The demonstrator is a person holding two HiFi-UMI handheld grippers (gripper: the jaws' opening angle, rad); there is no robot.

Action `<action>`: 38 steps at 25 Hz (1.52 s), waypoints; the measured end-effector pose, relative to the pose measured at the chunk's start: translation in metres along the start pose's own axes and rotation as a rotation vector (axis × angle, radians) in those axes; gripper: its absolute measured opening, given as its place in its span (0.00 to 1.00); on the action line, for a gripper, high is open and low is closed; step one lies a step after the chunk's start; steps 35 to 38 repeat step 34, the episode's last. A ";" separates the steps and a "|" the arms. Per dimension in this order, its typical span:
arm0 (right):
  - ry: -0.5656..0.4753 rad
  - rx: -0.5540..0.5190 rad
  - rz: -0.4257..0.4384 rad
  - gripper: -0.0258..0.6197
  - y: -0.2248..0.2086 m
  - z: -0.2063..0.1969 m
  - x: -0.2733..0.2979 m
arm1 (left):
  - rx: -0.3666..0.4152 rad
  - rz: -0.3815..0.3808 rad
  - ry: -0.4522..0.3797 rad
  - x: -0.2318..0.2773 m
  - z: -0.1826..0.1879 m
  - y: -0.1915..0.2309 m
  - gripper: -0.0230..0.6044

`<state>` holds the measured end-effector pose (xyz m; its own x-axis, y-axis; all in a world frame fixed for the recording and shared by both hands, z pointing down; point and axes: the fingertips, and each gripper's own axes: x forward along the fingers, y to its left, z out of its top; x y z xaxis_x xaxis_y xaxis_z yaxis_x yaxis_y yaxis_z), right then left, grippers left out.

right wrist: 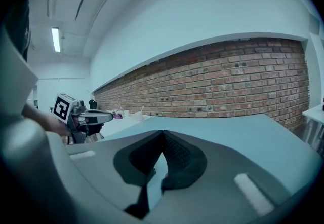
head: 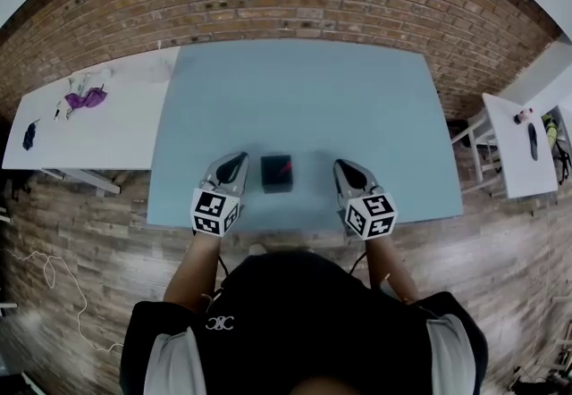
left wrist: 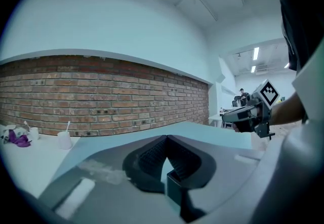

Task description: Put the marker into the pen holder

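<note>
Pen holder (head: 277,175), flanked by left hand-held gripper (head: 241,155), right hand-held gripper (head: 340,163)

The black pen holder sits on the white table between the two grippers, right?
Not quite. In the head view the pen holder sits on the blue table, not the white table. It is between the left gripper and right gripper.

Left gripper (head: 239,157), right gripper (head: 340,164) side by side, jaws together.

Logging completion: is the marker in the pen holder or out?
In, apparently: a red marker shows inside the black pen holder.
</note>
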<state>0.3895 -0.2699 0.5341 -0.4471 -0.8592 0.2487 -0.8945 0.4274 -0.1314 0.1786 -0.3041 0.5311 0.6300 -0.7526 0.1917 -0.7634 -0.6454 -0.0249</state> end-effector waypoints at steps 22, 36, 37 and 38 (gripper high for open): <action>0.011 0.018 -0.028 0.04 0.006 -0.008 0.018 | -0.041 -0.003 0.038 -0.013 -0.026 0.011 0.04; 0.008 0.015 -0.030 0.04 0.005 -0.003 0.022 | -0.039 -0.002 0.040 -0.007 -0.024 0.017 0.04; 0.008 0.015 -0.030 0.04 0.005 -0.003 0.022 | -0.039 -0.002 0.040 -0.007 -0.024 0.017 0.04; 0.008 0.015 -0.030 0.04 0.005 -0.003 0.022 | -0.039 -0.002 0.040 -0.007 -0.024 0.017 0.04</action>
